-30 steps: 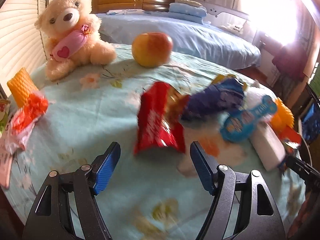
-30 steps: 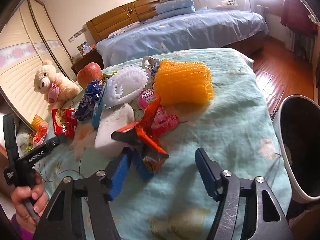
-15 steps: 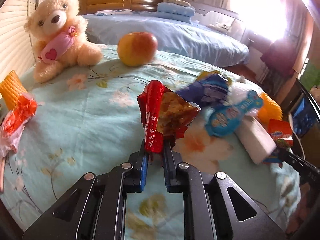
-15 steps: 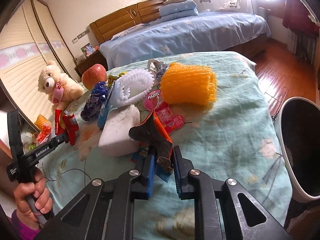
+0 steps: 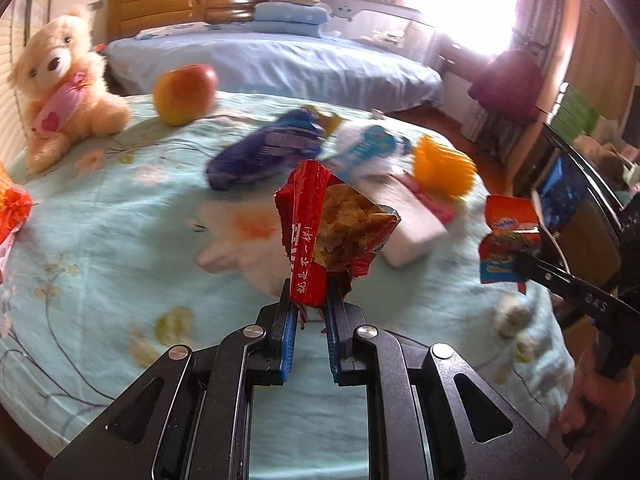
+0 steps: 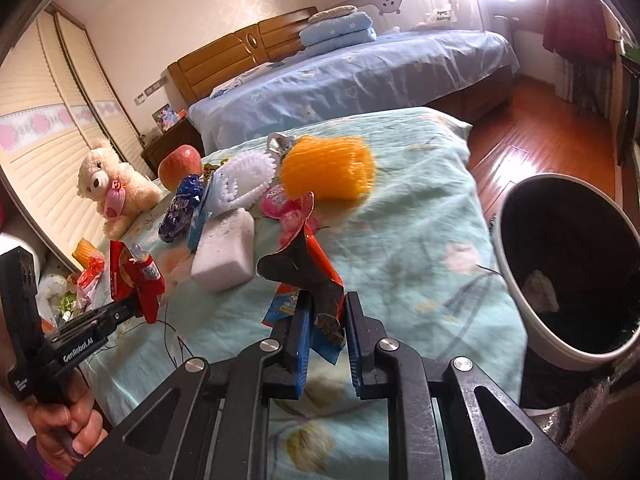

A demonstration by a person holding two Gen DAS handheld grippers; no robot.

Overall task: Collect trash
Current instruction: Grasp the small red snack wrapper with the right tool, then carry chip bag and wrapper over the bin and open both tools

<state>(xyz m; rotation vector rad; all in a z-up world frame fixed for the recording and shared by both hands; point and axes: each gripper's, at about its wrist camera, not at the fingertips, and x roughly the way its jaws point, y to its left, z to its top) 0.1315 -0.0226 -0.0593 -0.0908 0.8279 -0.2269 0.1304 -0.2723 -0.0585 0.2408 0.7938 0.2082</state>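
My left fingers [image 5: 310, 300] pinch a red chip bag [image 5: 320, 236] shut, lifted above the bed [image 5: 120, 264]. My right fingers [image 6: 326, 320] clamp an orange wrapper [image 6: 308, 268] over the same bed, with the bin [image 6: 516, 272] just beside it. Behind lie a white block [image 6: 224, 256], a blue wrapper [image 5: 264, 152], orange foam netting [image 6: 328, 168], an apple [image 5: 184, 94] and a teddy bear [image 5: 60, 88].

Teddy bear [image 5: 60, 92] w/ pink heart, apple [image 5: 185, 94] nearby on floral sheet [image 5: 100, 240], blue-covered bed [image 5: 280, 60] behind
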